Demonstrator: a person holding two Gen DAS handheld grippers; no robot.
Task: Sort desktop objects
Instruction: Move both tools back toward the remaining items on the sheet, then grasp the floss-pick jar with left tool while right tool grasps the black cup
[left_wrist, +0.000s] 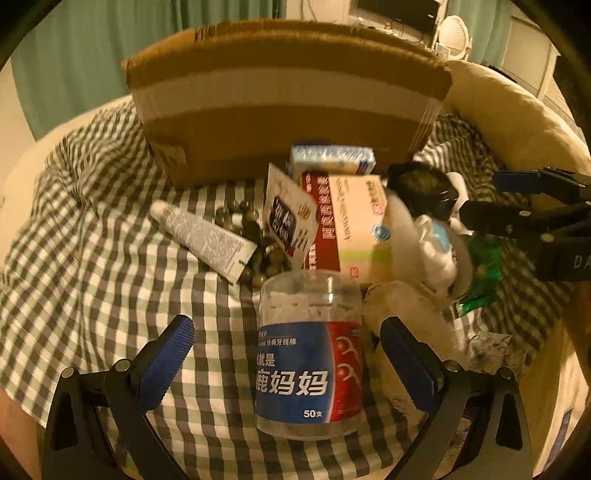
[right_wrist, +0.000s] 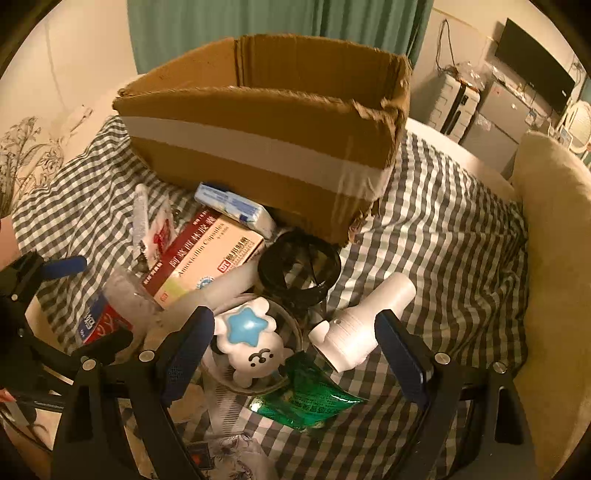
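An open cardboard box stands at the back of the checked cloth; it also shows in the right wrist view. A clutter lies in front of it. My left gripper is open around a clear floss-pick jar with a blue and red label, not touching it. My right gripper is open, with a white toy with a blue star and a white bottle between its fingers. It also shows at the right of the left wrist view.
A tube, dark beads, a sachet, medicine boxes, a blue-white box, a black ring and a green packet lie nearby. A cream cushion bounds the right side.
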